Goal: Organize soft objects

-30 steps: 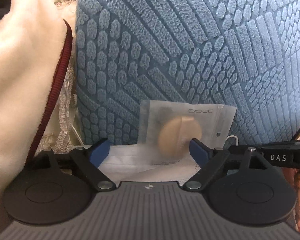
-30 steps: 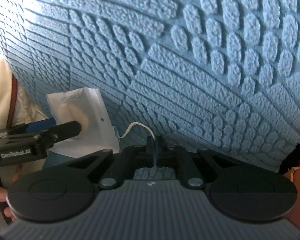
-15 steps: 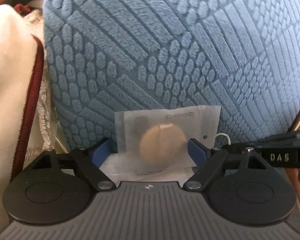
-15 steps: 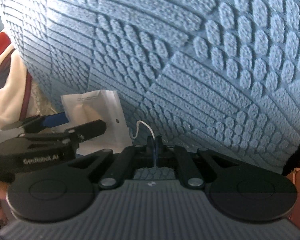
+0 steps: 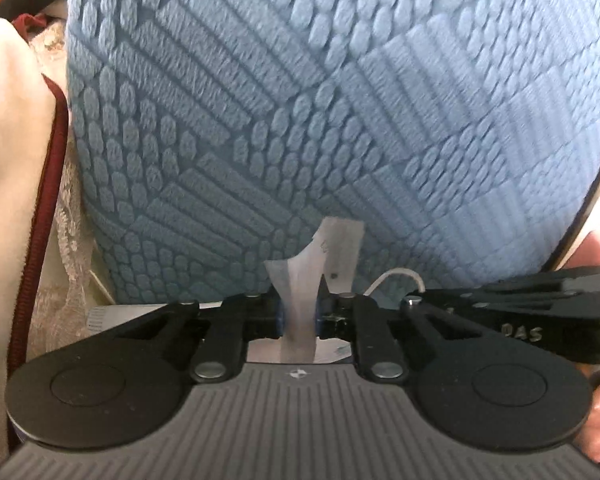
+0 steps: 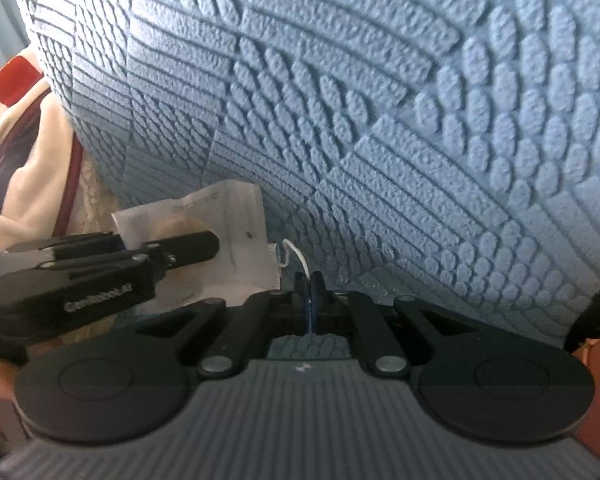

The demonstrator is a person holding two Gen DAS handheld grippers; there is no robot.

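We've just closed left gripper [image 5: 299,315] jaws, pinching the crumpled clear packet [image 5: 312,276] against the blue cushion [image 5: 340,120]; right gripper [image 6: 310,300] jaws pressed together.

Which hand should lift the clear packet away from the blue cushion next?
Left, probably. The left gripper has just closed, its fingers pinching the packet. The right gripper is shut beside it, against the cushion, near a white cord.
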